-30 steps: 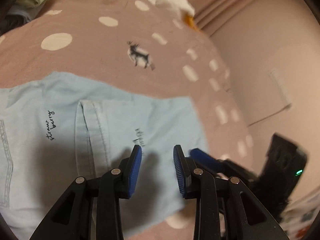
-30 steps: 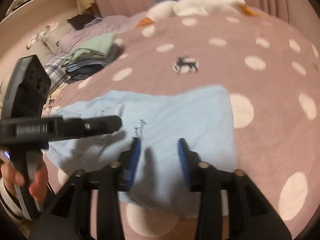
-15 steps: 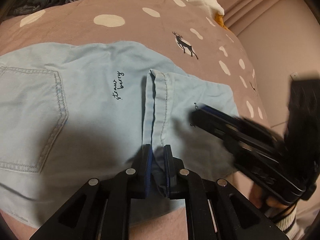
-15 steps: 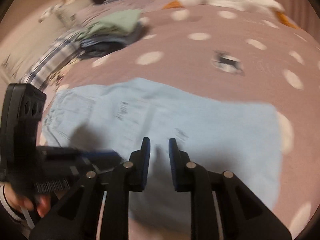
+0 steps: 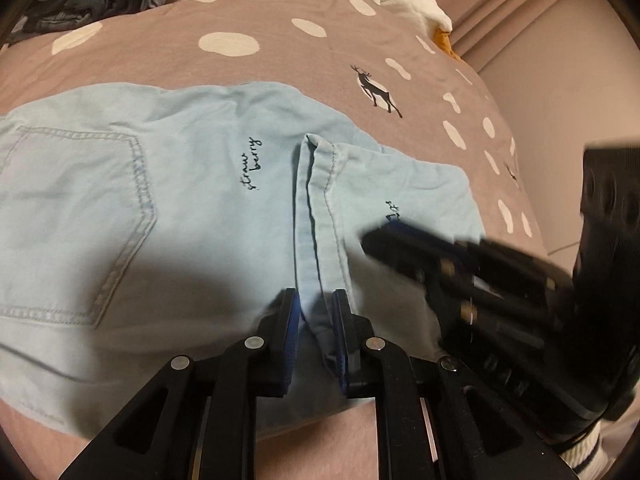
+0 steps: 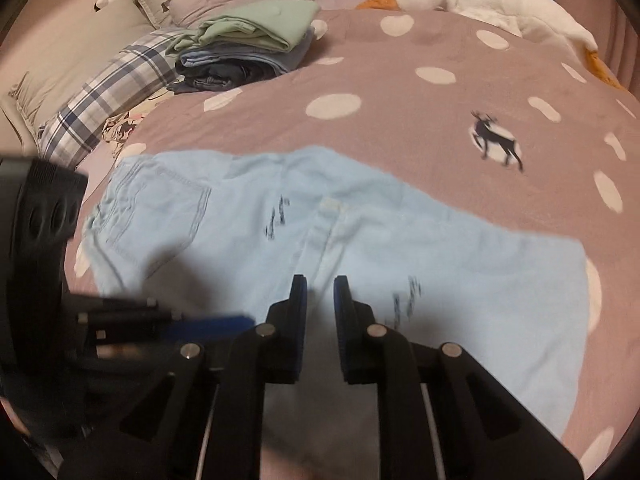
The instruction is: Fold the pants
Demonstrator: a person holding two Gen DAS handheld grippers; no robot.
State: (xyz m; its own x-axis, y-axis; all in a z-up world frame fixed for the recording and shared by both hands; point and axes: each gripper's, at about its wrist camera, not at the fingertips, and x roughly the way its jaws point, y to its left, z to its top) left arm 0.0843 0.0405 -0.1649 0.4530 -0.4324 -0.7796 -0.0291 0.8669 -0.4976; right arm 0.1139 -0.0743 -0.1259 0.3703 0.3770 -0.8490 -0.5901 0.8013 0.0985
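Observation:
Light blue pants (image 5: 180, 200) lie flat on the dotted bedspread, back pocket at the left, one leg folded over so that its hem (image 5: 320, 200) runs toward me. My left gripper (image 5: 316, 296) is shut on the near end of that hem. My right gripper (image 6: 320, 284) is closing over the same hem line, with pale cloth in the narrow gap between its pads. From the left wrist view the right gripper (image 5: 380, 236) comes in low from the right, blurred. The left gripper (image 6: 248, 322) shows at the lower left of the right wrist view.
A stack of folded clothes (image 6: 248, 48) sits at the back left, beside a plaid pillow (image 6: 108, 92). A white plush goose (image 6: 480, 0) lies along the far edge. The pink bedspread (image 6: 400, 80) has white dots and a deer print. A wall (image 5: 560, 100) stands on the right.
Both grippers have come down and leftward onto the folded leg. The left one has shut on the hem. The right one has narrowed over the cloth.

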